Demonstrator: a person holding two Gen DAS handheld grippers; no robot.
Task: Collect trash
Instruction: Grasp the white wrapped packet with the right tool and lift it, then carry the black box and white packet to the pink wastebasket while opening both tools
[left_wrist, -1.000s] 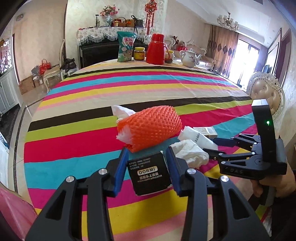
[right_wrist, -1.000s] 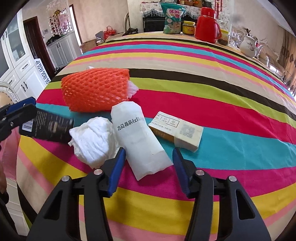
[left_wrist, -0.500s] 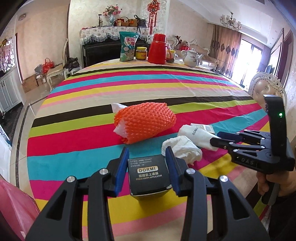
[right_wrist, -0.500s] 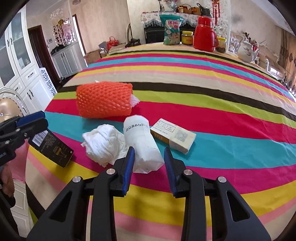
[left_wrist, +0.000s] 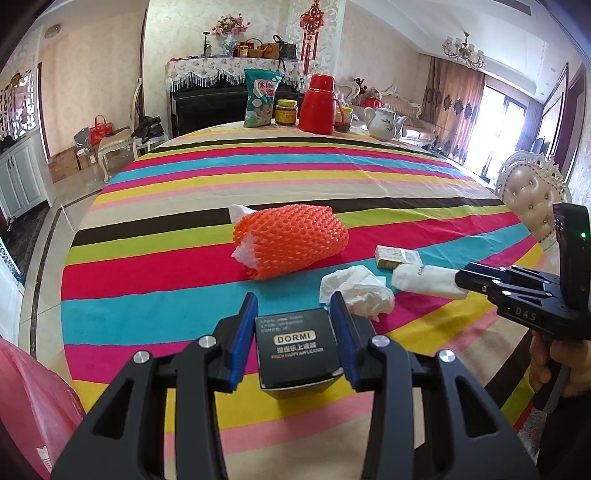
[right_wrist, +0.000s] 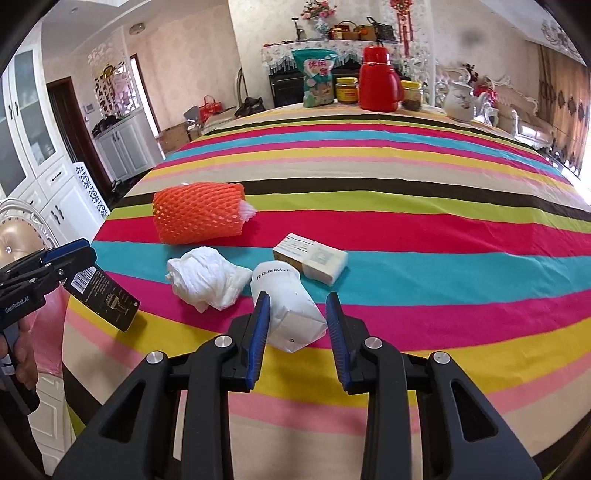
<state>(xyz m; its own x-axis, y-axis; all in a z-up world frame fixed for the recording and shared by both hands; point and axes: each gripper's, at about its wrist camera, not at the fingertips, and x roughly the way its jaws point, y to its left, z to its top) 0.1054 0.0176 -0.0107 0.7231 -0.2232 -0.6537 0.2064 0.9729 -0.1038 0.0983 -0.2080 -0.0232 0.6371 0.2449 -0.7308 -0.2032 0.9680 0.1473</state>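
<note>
My left gripper (left_wrist: 293, 338) is shut on a black DORMI box (left_wrist: 295, 350) and holds it above the striped table's near edge; the box also shows in the right wrist view (right_wrist: 107, 301). My right gripper (right_wrist: 297, 325) is shut on a white paper packet (right_wrist: 286, 306), which also shows in the left wrist view (left_wrist: 424, 280). On the cloth lie an orange foam net (right_wrist: 199, 212), a crumpled white tissue (right_wrist: 207, 277) and a small cream carton (right_wrist: 312, 258).
A pink bag (left_wrist: 33, 402) hangs at the table's near left edge. At the far end stand a snack bag (left_wrist: 260, 98), a jar (left_wrist: 286, 110), a red thermos (left_wrist: 319, 105) and a white teapot (left_wrist: 384, 122). A padded chair (left_wrist: 532, 199) stands at the right.
My left gripper drew back toward the near table edge with the black box. My right gripper closed on the white packet and pulled back with it.
</note>
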